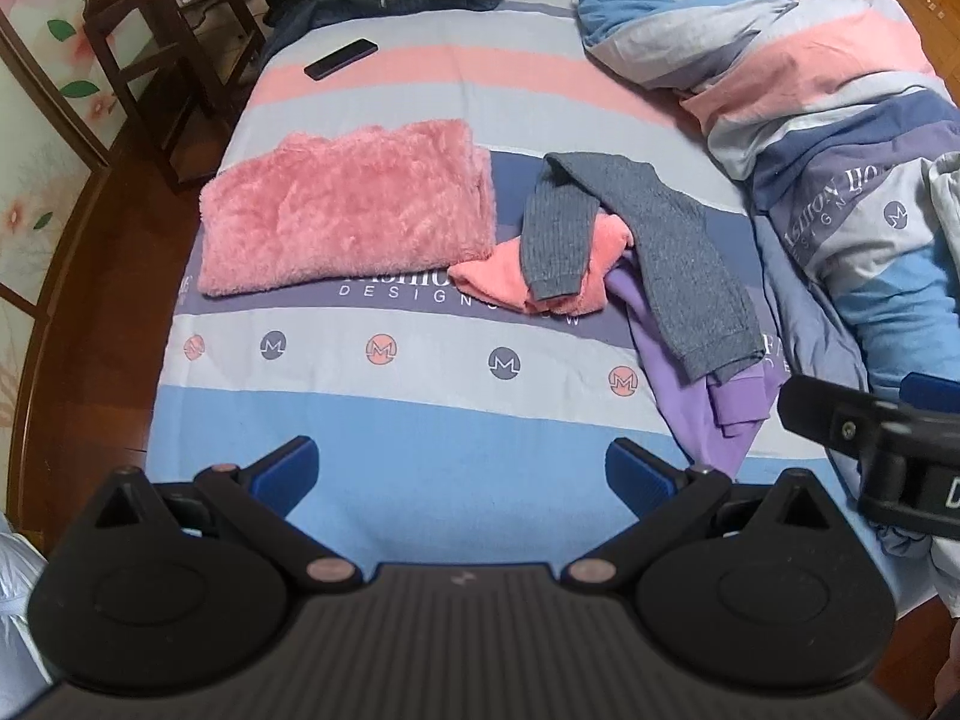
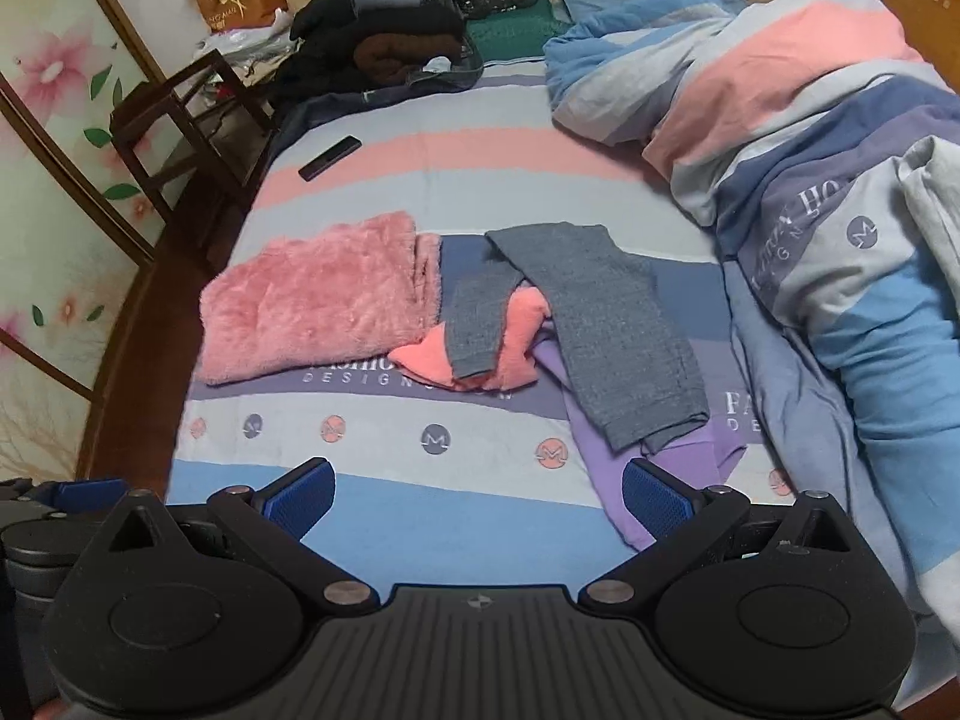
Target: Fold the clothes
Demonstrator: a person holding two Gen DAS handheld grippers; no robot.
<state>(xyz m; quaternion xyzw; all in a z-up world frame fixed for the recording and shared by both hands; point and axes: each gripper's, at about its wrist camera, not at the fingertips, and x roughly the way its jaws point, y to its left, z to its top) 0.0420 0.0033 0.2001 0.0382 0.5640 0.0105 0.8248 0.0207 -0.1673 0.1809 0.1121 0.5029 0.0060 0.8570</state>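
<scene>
We hold both hand-held grippers, left (image 1: 461, 474) and right (image 2: 478, 495), spread apart above the bed (image 1: 420, 414), facing a grey garment (image 1: 660, 252) on the clothes.

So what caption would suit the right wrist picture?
Open tongs hover over a striped bed beside a folded pink fleece and a heap topped by grey leggings.

Pink throw (image 1: 348, 207): long fluffy pile, slightly shiny. Grey garment (image 1: 648, 258): ribbed knit, matt. Coral piece (image 1: 516, 282) under it: soft fleece. Purple top (image 1: 702, 414): smooth jersey. Sheet (image 1: 420, 420): flat printed cotton, matt. My left gripper (image 1: 461, 474): matt black plastic body, ridged blue pads (image 1: 636, 471), dull metal pivot pins. Phone (image 1: 341, 59): glossy. Chair (image 1: 156, 54): dark varnished wood. Floor (image 1: 120, 312): glossy wood.
</scene>
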